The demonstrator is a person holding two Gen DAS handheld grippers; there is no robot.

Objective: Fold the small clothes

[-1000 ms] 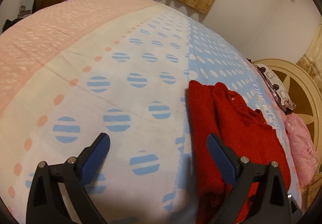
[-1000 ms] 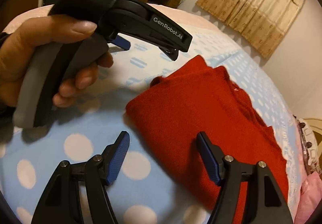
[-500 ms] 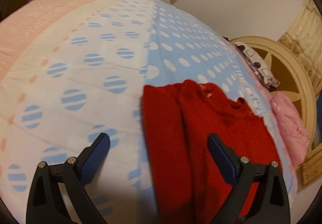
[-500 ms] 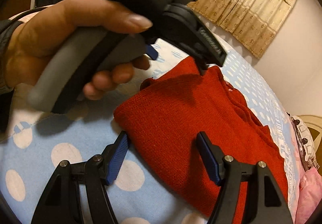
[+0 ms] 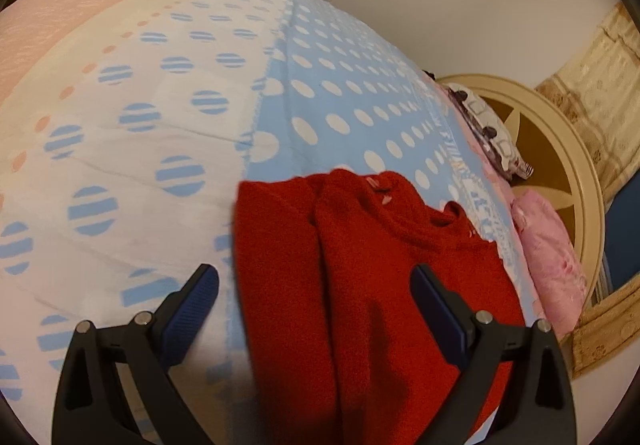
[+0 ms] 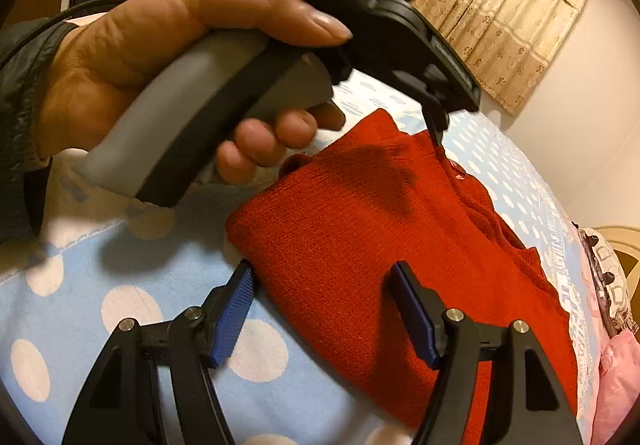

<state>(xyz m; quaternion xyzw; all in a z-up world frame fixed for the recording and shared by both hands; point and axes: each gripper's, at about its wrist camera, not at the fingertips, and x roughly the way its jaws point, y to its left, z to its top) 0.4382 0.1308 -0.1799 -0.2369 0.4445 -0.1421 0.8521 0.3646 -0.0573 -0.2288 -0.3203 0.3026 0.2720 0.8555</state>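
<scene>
Red knitwear is lying partly folded on the bed (image 5: 168, 133): we are holding the left hand-held gripper (image 5: 314, 305) and the right hand-held gripper (image 6: 320, 309) open over the red sweater (image 6: 360, 237), gripping nothing. We are judging the next fold needs both closing on its near edge.

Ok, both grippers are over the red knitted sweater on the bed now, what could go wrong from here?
1. The right gripper straddles only the red knitted sweater's corner; closing may pinch the blue dotted bedsheet too.
2. The left gripper hangs open above folded layers; grabbing one layer could undo the fold.
</scene>
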